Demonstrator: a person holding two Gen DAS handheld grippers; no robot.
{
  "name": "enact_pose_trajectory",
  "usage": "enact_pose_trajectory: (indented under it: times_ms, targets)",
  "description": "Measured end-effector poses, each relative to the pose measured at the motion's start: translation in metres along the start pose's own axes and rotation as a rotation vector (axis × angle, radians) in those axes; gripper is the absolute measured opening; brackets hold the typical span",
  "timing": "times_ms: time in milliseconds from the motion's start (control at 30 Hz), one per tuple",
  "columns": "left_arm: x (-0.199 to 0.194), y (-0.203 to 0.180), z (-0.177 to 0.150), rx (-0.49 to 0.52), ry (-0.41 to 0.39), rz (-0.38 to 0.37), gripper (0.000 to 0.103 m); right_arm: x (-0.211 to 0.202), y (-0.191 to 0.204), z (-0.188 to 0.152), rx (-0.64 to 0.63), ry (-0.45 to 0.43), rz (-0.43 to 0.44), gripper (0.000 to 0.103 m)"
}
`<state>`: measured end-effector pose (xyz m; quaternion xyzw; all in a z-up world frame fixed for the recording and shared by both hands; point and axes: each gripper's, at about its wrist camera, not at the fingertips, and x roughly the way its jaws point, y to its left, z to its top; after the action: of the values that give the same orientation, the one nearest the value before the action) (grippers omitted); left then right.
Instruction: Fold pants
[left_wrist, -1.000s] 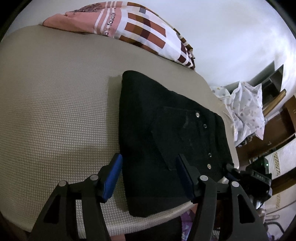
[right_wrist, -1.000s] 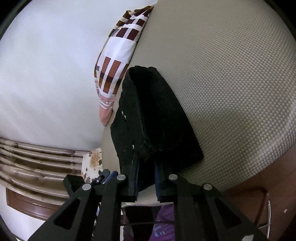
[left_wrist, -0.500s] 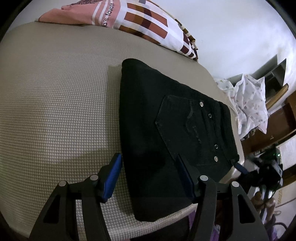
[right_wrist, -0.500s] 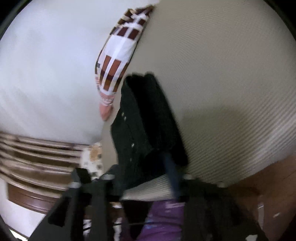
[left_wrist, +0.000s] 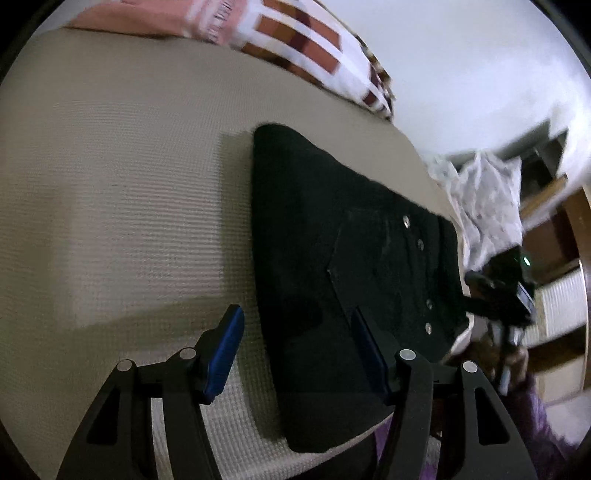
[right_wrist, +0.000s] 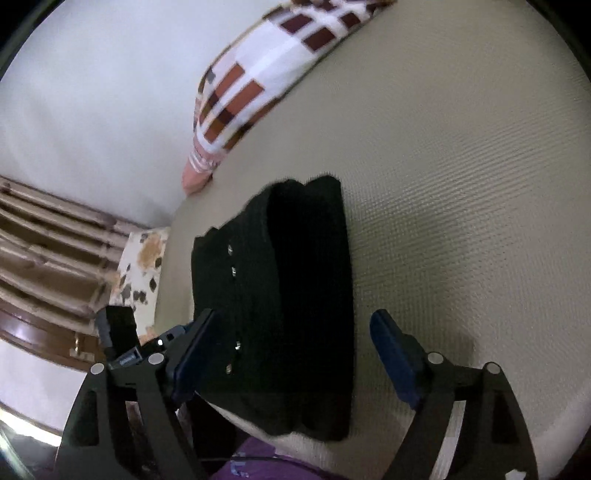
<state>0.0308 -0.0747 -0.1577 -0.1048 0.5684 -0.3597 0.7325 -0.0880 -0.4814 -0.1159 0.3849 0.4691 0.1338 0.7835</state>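
The black pants lie folded into a flat bundle on the beige bed cover, back pocket and metal rivets facing up. My left gripper hovers open over the bundle's near left edge; nothing is pinched between its blue pads. In the right wrist view the pants lie as a thick stack near the bed's edge. My right gripper is above their near end, its jaws opening wide, pads clear of the cloth. The right gripper also shows blurred at the right of the left wrist view.
A pink, white and brown checked pillow lies at the bed's far side against a white wall. A crumpled white patterned cloth and wooden furniture stand beyond the bed's right edge. Purple clothing of the person is at the bottom.
My right gripper was shut on the pants' near edge; it has let go, opened wide and swung across. The folded flap has settled flat. The left gripper shifted only slightly.
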Motion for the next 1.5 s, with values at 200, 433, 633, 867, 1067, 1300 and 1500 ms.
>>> enact_pose_trajectory:
  times_ms: [200, 433, 633, 867, 1067, 1300, 1500]
  targets:
    - [0.023, 0.003, 0.02, 0.059, 0.09, -0.101, 0.062, 0.021, 0.004, 0.007, -0.096, 0.072, 0.089, 0.083]
    - [0.035, 0.003, 0.039, 0.07, 0.126, -0.193, 0.067, 0.039, 0.018, 0.012, -0.257, 0.108, 0.041, 0.06]
    - [0.035, -0.03, 0.026, 0.286, 0.058, 0.052, 0.048, 0.038, 0.01, 0.01, -0.229, 0.077, 0.026, 0.037]
    - [0.025, -0.063, 0.008, 0.412, -0.043, 0.243, 0.024, 0.032, 0.003, 0.002, -0.142, 0.003, 0.089, 0.032]
    - [0.02, -0.071, 0.005, 0.427, -0.071, 0.28, 0.022, 0.029, 0.004, -0.002, -0.106, -0.041, 0.114, 0.03]
    - [0.008, -0.08, 0.004, 0.458, -0.107, 0.322, 0.022, 0.035, 0.015, -0.003, -0.102, -0.054, 0.121, 0.029]
    - [-0.005, -0.076, 0.004, 0.456, -0.134, 0.351, 0.021, 0.049, 0.031, 0.001, -0.111, -0.054, 0.135, 0.028]
